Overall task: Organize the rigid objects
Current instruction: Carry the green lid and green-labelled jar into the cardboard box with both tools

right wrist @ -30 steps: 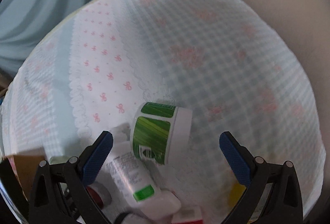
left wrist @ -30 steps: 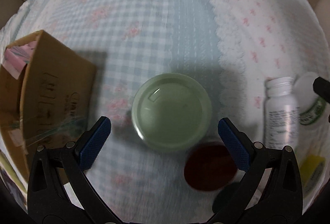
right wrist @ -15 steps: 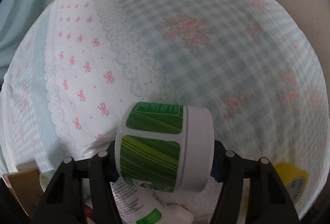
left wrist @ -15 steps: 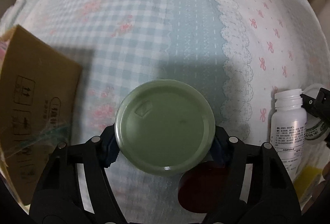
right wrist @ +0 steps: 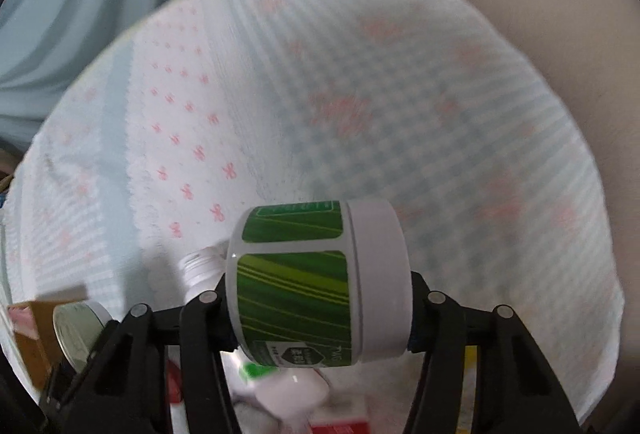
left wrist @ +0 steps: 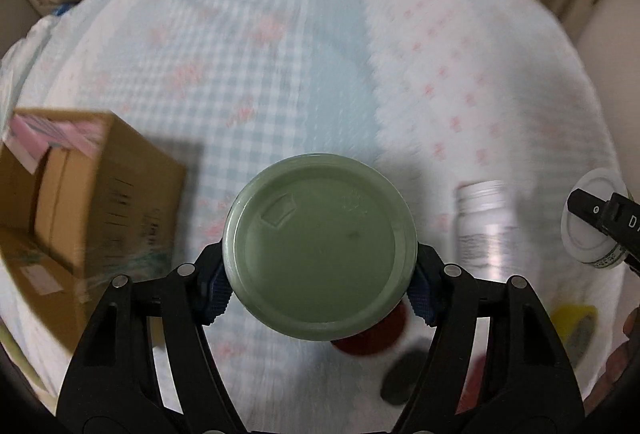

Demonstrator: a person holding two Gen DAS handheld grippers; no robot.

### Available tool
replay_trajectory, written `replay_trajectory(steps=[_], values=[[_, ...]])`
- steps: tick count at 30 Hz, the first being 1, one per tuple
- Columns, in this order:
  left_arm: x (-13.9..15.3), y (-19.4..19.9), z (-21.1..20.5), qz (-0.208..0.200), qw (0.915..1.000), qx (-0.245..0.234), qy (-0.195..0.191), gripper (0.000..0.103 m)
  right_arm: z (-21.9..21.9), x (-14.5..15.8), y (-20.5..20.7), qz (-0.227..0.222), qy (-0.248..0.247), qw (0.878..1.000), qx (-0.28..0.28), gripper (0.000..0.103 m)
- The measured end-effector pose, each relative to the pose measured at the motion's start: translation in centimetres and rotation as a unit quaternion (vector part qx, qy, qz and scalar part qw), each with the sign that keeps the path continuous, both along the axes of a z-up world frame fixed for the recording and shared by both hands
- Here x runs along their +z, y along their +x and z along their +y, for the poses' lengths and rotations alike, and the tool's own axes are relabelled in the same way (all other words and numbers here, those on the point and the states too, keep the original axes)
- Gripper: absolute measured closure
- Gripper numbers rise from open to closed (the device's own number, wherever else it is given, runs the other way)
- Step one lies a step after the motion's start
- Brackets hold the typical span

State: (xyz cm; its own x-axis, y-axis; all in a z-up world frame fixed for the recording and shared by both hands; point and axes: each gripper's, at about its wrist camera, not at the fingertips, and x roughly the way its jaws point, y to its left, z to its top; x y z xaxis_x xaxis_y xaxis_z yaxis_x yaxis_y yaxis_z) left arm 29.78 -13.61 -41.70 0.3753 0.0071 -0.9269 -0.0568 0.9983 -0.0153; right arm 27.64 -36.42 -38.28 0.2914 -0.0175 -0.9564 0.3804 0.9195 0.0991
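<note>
My left gripper [left wrist: 319, 284] is shut on a jar with a pale green lid [left wrist: 319, 246] and holds it above the cloth-covered table. My right gripper [right wrist: 320, 314] is shut on a white tub with a green label [right wrist: 316, 282], lying on its side and lifted off the table. The tub's white lid [left wrist: 588, 222] and the right gripper's black frame show at the right edge of the left wrist view. The green-lidded jar [right wrist: 76, 330] shows at the lower left of the right wrist view.
An open cardboard box [left wrist: 80, 210] stands at the left. A white pill bottle [left wrist: 486, 230] lies on the cloth, with a red lid [left wrist: 368, 338], a dark disc [left wrist: 404, 374] and a yellow tape roll [left wrist: 576, 322] nearby. Curtains hang behind the table.
Both grippers closed on their objects, the left on the green-lidded jar and the right on the green-labelled tub. Both have since lifted them off the cloth.
</note>
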Motion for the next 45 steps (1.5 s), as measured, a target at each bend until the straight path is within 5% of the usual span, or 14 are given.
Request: replay_trajectory(steps=[6,12,22,31,39,45], values=[[9.1,-4.4,0.0,-0.033,0.9988,-0.023,-0.029,0.036,0.1,9.2,-3.2,-0.043,-0.01,0.998,0.039,0.051],[18.3,-7.1,4.4,-0.055,0.9974,-0.008,-0.046,0.036,3.3,17.6,-5.4,-0.079,-0.003,0.993,0.09,0.05],[25.6,-9.4,16.3,-0.09,0.9954,0.012,-0.03,0.036,15.5,24.2,-6.3,-0.122,0.016,0.977,0.175,0.05],[24.5,-7.2,29.3,-0.071,0.9974,0.003,-0.013,0.036,30.4,22.8,-4.6,-0.106,0.027,0.974,0.198,0.051],[18.2,-3.7,37.4,-0.013,0.9997,-0.021,0.004,0.036,39.8,16.7,-1.9,-0.054,0.035,0.976,0.208,0.051],[12.5,-1.2,39.6,0.036,0.999,-0.027,0.005,0.036,43.9,11.6,-0.3,0.001,0.028,0.969,0.244,0.051]])
